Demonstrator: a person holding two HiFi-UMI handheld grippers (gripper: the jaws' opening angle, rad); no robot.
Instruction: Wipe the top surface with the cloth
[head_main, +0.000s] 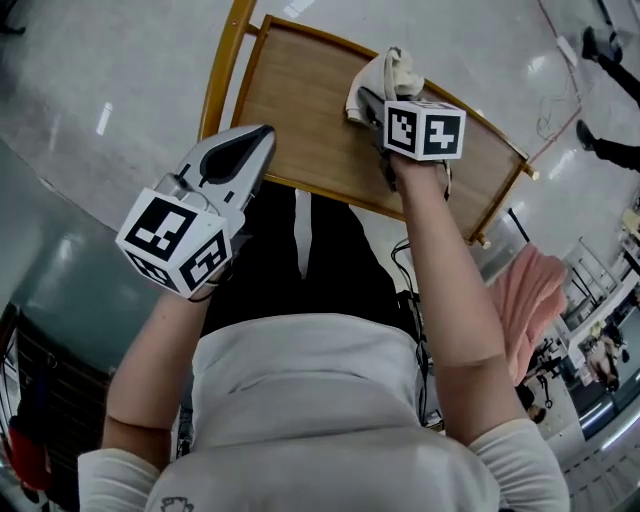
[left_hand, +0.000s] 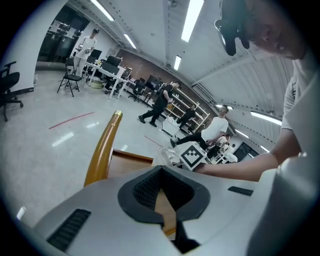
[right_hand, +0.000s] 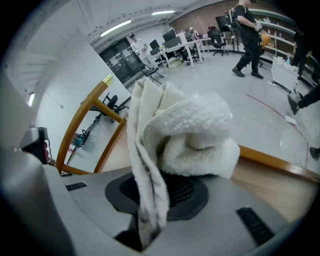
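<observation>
The top surface is a brown wooden tabletop (head_main: 300, 100) with a raised rim, straight ahead of me. A white terry cloth (head_main: 385, 75) is bunched up in my right gripper (head_main: 370, 105), which is shut on it over the far right part of the top. In the right gripper view the cloth (right_hand: 190, 130) bulges out over the jaws and one fold hangs down between them, with the tabletop (right_hand: 265, 180) behind. My left gripper (head_main: 255, 140) is shut on nothing and hovers at the top's near left edge. The left gripper view looks past the left gripper (left_hand: 161, 172) at the tabletop (left_hand: 125, 162) and the cloth (left_hand: 165, 156).
A yellow wooden rail (head_main: 225, 60) rises along the table's left side, also the rail (left_hand: 102, 150). A pink cloth (head_main: 530, 290) hangs to the right. A dark rack (head_main: 40, 400) stands at lower left. People (left_hand: 160, 102) and desks are far off across the floor.
</observation>
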